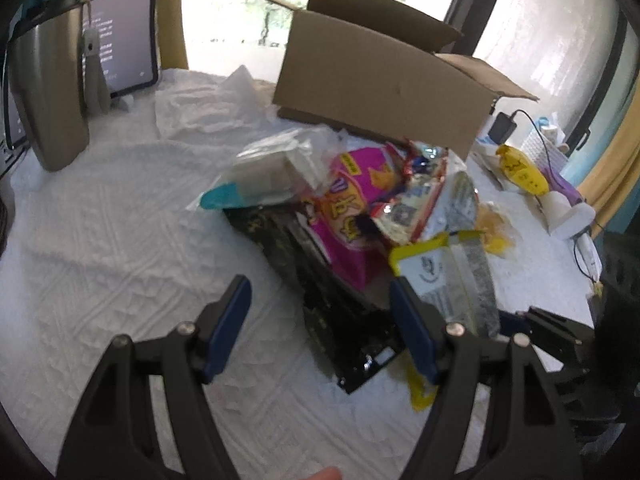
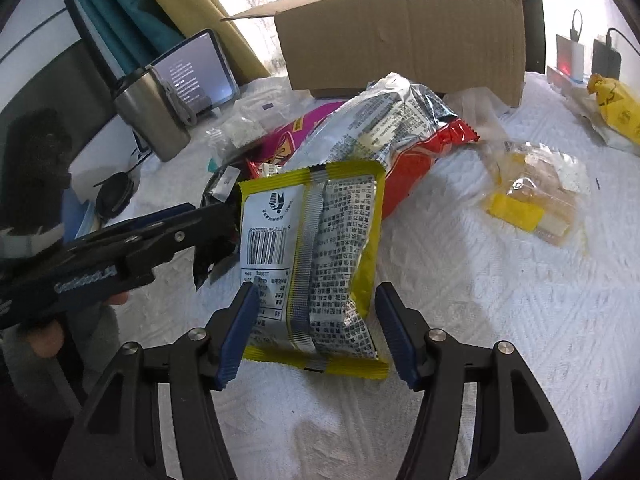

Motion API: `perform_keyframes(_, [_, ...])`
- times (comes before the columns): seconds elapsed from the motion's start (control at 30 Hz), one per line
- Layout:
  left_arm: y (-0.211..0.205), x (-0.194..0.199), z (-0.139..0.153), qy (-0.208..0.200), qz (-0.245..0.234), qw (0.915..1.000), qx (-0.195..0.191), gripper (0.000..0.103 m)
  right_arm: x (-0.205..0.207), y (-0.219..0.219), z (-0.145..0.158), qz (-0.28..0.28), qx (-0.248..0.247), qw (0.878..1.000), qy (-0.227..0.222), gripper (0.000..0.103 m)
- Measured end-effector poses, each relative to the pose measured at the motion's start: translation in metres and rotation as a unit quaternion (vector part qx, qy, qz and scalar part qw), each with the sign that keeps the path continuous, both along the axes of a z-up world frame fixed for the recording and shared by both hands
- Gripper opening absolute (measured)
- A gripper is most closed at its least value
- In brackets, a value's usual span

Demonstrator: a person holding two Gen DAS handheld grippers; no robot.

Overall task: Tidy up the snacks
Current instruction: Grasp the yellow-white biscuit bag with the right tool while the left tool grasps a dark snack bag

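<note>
White tablecloth, open cardboard box.

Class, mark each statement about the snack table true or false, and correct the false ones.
1. The cardboard box has its flaps open. True.
2. The yellow-edged packet lies between the right gripper fingers. True.
3. The tablet screen is dark and blank. False: it shows text.
4. The metal cup lies on its side. False: it stands upright.
5. The left gripper grips the pink bag. False: it is open and holds nothing.
</note>
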State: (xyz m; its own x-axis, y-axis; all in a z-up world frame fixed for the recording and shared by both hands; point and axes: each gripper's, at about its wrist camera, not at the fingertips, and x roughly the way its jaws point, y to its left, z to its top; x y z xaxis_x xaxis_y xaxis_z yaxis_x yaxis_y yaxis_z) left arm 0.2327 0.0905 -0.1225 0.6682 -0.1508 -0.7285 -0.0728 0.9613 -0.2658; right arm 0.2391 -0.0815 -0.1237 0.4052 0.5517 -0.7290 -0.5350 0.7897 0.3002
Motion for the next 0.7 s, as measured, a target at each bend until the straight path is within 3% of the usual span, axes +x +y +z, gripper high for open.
perform_keyframes(0.33, [-0.003,0.008,-0.013,0.019,-0.005,0.9995,0.026,0.071,-0.002,-0.019,0.006,-0.002,0.02,1.0,-0.004,0.042])
perform_keyframes(0.37, [-0.005,0.009,-0.014,0.018,-0.009,0.9993,0.031,0.069,-0.001,-0.022,0.008,-0.005,0.023,1.0,-0.006,0.041])
perform_keyframes(0.43, [-0.007,0.009,-0.014,0.018,-0.014,0.999,0.04,0.044,-0.001,-0.028,0.011,-0.01,0.027,1.0,-0.009,0.04])
perform_keyframes(0.53, [-0.01,0.008,-0.014,0.018,-0.022,0.9988,0.041,0.029,0.0,-0.035,0.016,-0.018,0.034,0.999,-0.013,0.04])
perform_keyframes(0.7, [-0.017,-0.002,-0.008,0.011,-0.036,0.9985,0.039,0.025,0.0,-0.045,0.021,-0.03,0.042,0.999,-0.017,0.04])
